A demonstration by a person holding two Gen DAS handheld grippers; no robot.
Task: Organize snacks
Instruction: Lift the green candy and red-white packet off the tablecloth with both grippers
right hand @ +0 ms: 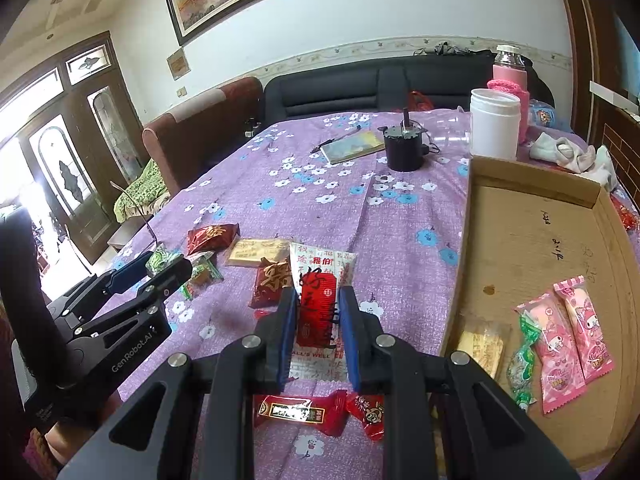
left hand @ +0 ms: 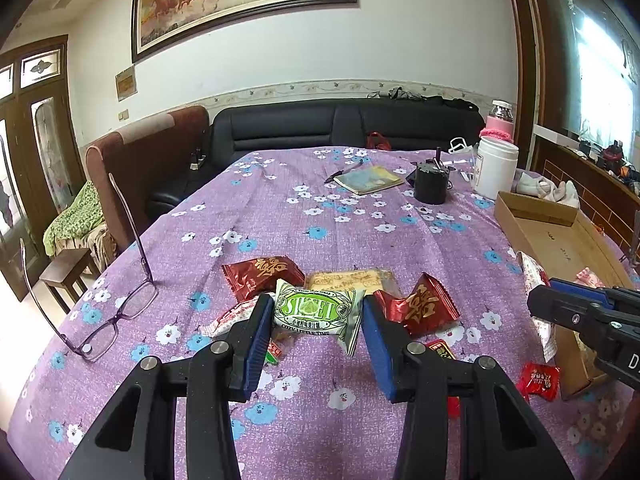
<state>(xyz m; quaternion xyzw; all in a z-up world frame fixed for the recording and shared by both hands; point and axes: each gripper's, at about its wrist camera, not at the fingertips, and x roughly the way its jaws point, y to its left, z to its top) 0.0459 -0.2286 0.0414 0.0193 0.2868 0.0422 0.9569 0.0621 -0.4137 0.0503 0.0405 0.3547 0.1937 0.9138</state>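
My left gripper (left hand: 316,314) has its blue pads on both sides of a green and white "Sweet" snack packet (left hand: 316,312), shut on it just above the purple flowered tablecloth (left hand: 320,216). Around it lie dark red packets (left hand: 262,274), a second dark red packet (left hand: 420,304) and a yellow biscuit pack (left hand: 348,280). My right gripper (right hand: 318,312) is shut on a white and red packet (right hand: 318,300), held upright above the cloth left of the cardboard box lid (right hand: 532,240). The lid holds two pink packets (right hand: 572,328), a green packet (right hand: 522,364) and a biscuit pack (right hand: 482,348).
Purple glasses (left hand: 108,312) lie at the left table edge. A notebook (left hand: 370,180), a black cylinder (left hand: 430,186), a white jar (left hand: 496,168) and a pink bottle (left hand: 500,120) stand at the far side. Small red candies (right hand: 300,410) lie on the cloth under my right gripper.
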